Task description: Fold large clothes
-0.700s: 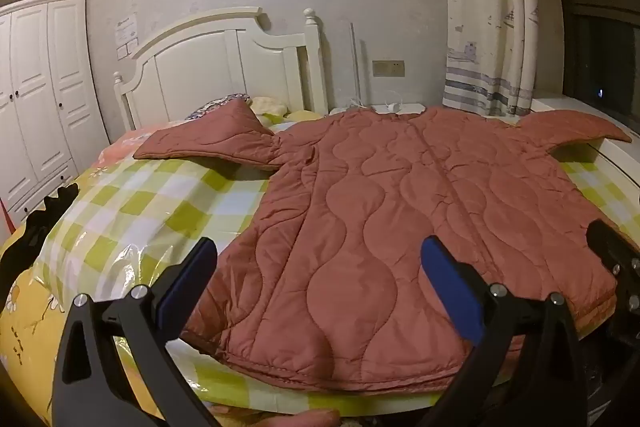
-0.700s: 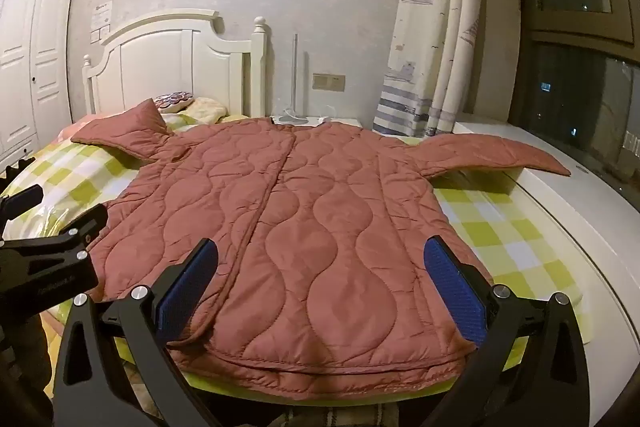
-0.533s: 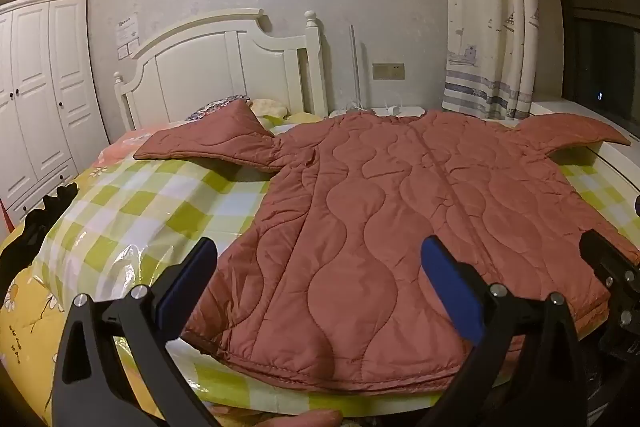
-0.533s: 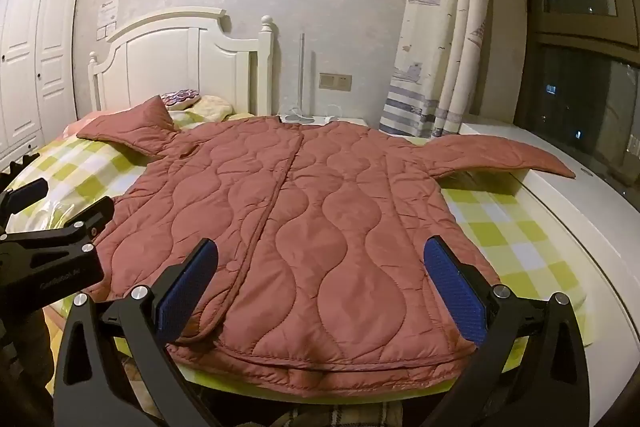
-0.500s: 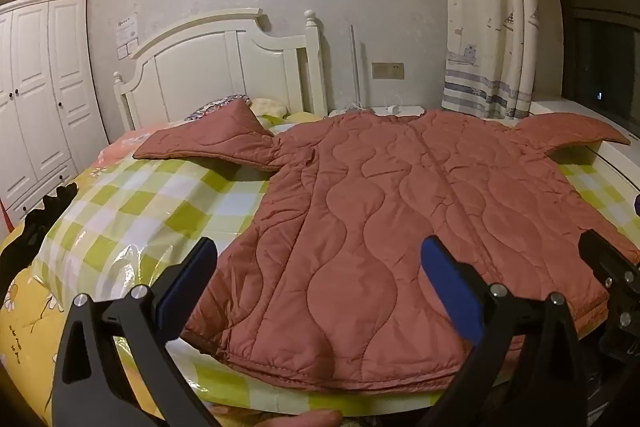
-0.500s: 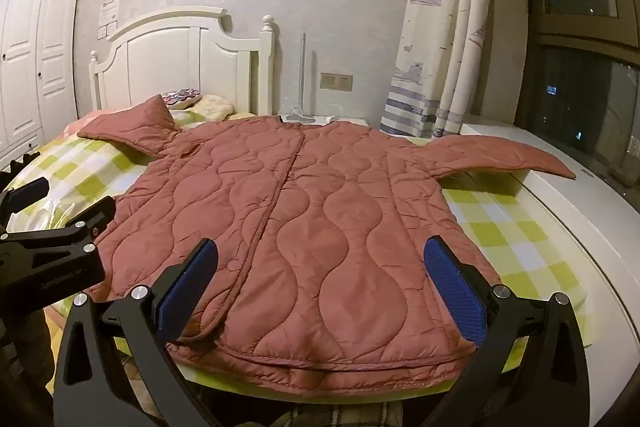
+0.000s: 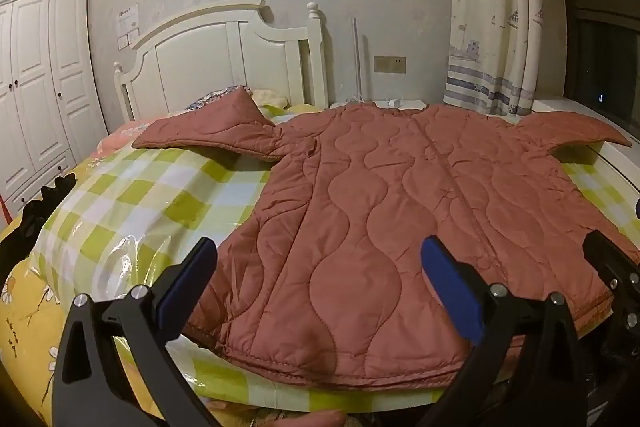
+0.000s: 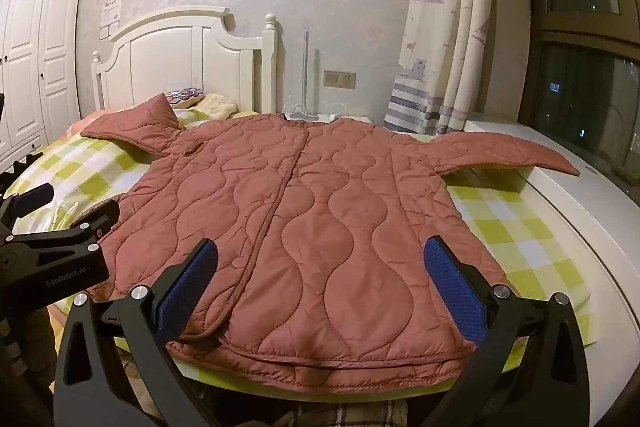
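Rust-red quilted jacket is lying spread flat on the bed, front up, both sleeves sticking out sideways, hem at the near edge. Left gripper and right gripper are hovering just short of the hem, both with jaws standing wide, gripping nothing. Collar end is probably reaching the headboard side, fisheye warping it.

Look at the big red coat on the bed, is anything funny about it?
A little. The coat lies flat, but its sleeve by the window sticks past the bed onto the white ledge. Nothing looks torn or spilled.
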Tool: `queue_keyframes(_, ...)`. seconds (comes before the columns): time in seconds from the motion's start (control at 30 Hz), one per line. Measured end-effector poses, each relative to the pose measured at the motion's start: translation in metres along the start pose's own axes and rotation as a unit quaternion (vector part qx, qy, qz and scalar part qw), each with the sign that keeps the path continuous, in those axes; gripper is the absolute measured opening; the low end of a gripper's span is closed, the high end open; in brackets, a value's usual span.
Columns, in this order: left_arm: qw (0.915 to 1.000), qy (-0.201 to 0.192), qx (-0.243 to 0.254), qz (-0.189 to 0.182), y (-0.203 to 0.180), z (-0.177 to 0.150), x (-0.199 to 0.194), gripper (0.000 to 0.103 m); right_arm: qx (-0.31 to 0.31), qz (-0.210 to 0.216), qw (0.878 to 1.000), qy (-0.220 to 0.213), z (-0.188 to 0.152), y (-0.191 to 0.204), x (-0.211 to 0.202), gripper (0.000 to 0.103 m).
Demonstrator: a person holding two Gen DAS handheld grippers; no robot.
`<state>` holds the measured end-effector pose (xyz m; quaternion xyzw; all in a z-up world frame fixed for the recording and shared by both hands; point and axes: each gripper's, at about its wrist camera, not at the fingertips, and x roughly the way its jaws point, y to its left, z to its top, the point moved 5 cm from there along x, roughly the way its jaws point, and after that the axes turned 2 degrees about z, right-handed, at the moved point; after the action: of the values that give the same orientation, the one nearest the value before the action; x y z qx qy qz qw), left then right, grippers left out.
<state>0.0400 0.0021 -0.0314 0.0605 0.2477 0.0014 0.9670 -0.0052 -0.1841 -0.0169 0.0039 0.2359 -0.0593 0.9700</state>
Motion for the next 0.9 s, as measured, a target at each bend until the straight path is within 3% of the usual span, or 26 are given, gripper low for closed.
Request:
queue_keyframes(0.27,1.0,0.005,-0.003,-0.003,0.006,0.002,0.005,0.101,0.002,-0.002,1.0,0.002,0.001,0.021,-0.002,0.099)
queue_keyframes(0.33,1.0,0.004,-0.002,-0.003,0.006,0.002,0.004,0.101,0.004,0.006,1.0,0.003,-0.002,0.006,0.0,0.099)
queue_keyframes(0.9,1.0,0.005,-0.002,-0.003,0.006,-0.003,0.005,0.101,0.008,0.009,1.0,0.006,-0.004,0.008,-0.001,0.099)
